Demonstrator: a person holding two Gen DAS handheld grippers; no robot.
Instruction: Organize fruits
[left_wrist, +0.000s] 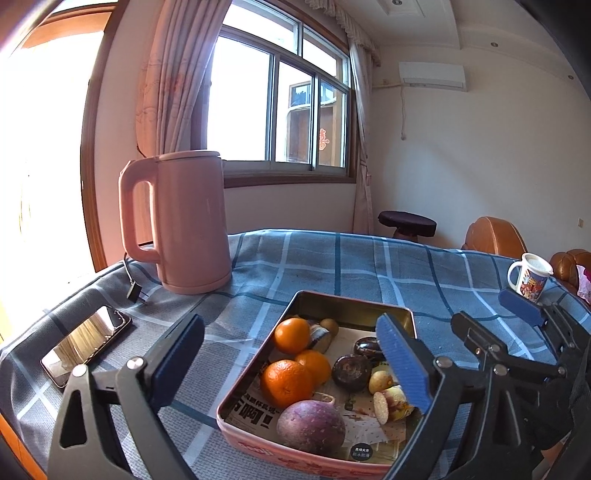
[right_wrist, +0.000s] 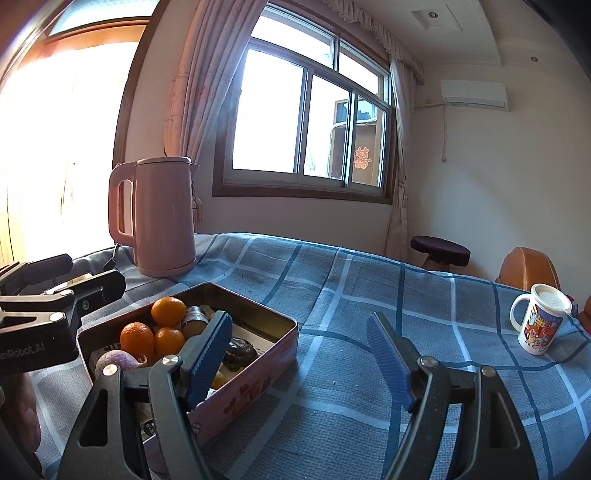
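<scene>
Now both grippers, left gripper (left_wrist: 295, 365) and right gripper (right_wrist: 299, 360), stand released and empty, the tin (left_wrist: 347, 308) of oranges (left_wrist: 286, 382) and darker fruit just ahead between them; the round, firm-looking oranges probably want a light pinch across the middle

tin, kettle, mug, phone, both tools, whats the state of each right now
tin: open, no lid, holding fruit
kettle: upright, lid shut, plug lying loose on the cloth
mug: upright, lid on
phone: flat, screen dark
left tool: open, empty
right tool: open, empty
</scene>
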